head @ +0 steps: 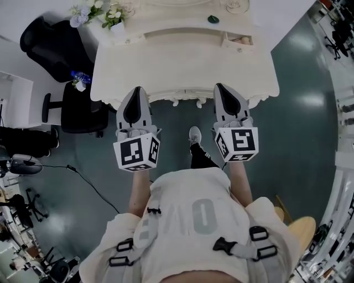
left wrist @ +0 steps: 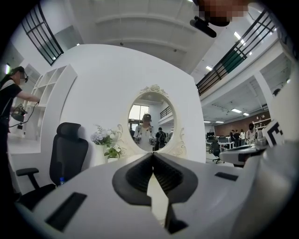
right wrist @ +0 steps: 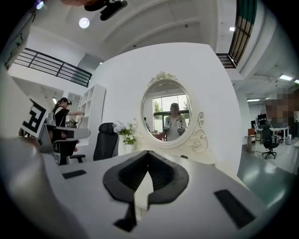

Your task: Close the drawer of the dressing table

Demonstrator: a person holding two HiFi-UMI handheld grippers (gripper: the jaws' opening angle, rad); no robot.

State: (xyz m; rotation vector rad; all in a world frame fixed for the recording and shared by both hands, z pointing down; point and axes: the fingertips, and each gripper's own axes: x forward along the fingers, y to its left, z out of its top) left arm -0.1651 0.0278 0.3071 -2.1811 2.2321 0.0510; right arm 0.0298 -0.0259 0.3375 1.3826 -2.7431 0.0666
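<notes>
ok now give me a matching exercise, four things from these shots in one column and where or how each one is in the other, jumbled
1 flowers
2 black chair
3 small drawer
4 left tongs

a shut, nothing between them
b on the floor, left of the dressing table
c pulled out, right side of the tabletop
d far left corner of the tabletop

Pairs: 1-d, 2-b, 3-c, 4-a
</notes>
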